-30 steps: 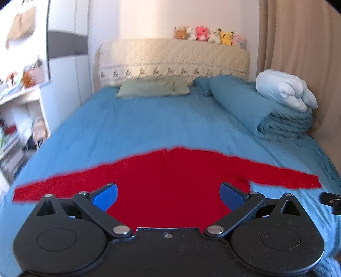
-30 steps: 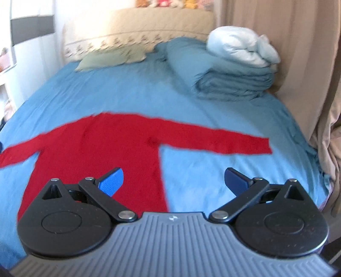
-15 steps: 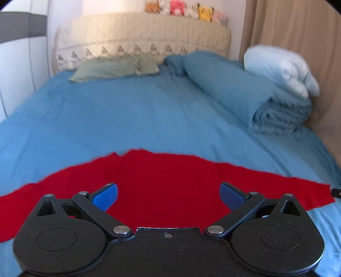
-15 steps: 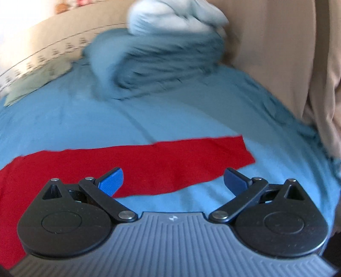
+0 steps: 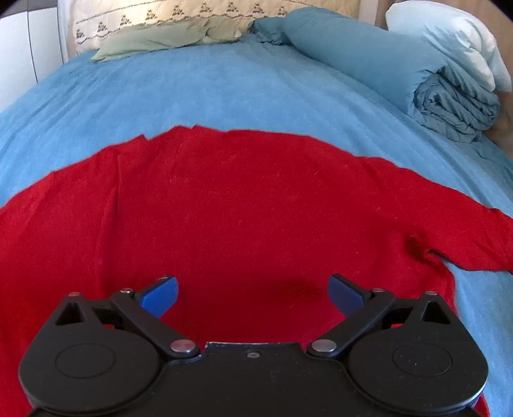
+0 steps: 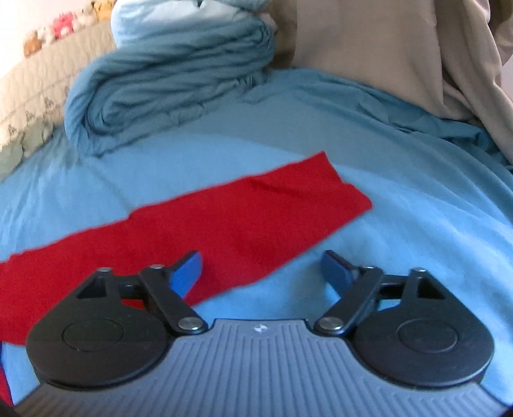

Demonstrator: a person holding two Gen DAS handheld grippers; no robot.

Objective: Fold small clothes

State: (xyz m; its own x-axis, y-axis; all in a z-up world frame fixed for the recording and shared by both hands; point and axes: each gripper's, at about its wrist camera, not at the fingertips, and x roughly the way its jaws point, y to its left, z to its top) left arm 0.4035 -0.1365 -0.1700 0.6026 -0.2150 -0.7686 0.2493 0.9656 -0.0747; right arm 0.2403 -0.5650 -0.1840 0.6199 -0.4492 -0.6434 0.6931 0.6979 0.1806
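A red long-sleeved top (image 5: 231, 205) lies flat on the blue bed sheet (image 5: 224, 86), sleeves spread to both sides. My left gripper (image 5: 253, 296) hovers low over the top's body, open, with only red cloth below its blue pads. In the right wrist view the top's right sleeve (image 6: 224, 218) runs diagonally to its cuff end at the upper right. My right gripper (image 6: 263, 271) stands over the sleeve's near edge; its jaws are closing, the left pad over red cloth, the right over bare sheet, nothing pressed between them.
A folded blue duvet (image 5: 400, 64) with a white pillow (image 5: 449, 41) on it lies at the far right of the bed. A green pillow (image 5: 160, 38) rests by the quilted headboard (image 5: 192, 12). A beige curtain (image 6: 400, 57) hangs along the bed's right side.
Both grippers have dropped closer to the bed. The left moved in over the top's body. The right swung right to the sleeve and its jaws have narrowed a little.
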